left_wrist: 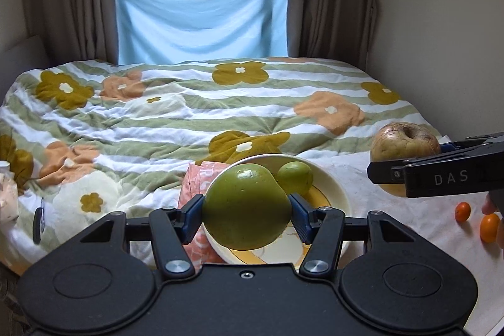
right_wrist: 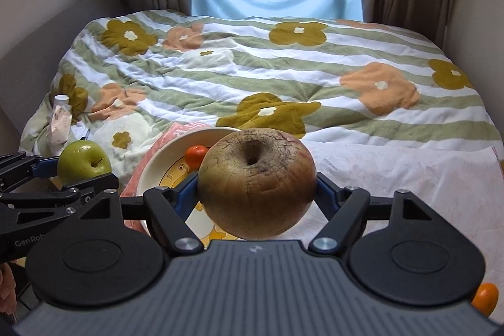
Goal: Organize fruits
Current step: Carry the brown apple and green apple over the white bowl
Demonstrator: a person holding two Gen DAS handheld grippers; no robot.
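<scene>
I had both grippers loaded and off the bed. My left gripper [left_wrist: 246, 214] was clamped on a green apple [left_wrist: 247, 208], pads pressed to its two sides, held in the air in front of the bowl [left_wrist: 338, 194]. My right gripper [right_wrist: 256, 194] was clamped on a brown apple [right_wrist: 256, 183], wrinkled and cracked round the stem pit, also held up, just right of the bowl.

The bowl sat near the bed's front edge, partly on a pink packet [left_wrist: 192, 188], with a white cloth [left_wrist: 393, 225] spread to its right. Inside it I could see one small green fruit [left_wrist: 295, 178] from the left wrist view and one small orange fruit [right_wrist: 196, 156] from the right wrist view; the held apples hid much of the bowl's floor, so there may have been more.

I judged the sorting partly done: two small fruits in, two apples on their way, neither yet set down. Left to collect were the small orange fruits [left_wrist: 463, 211] lying on the cloth toward the bed's front right corner.

My count: two apples, one green and one brown; one small green fruit; three small orange fruits, one in the bowl and two on the cloth; one bowl; two grippers.
</scene>
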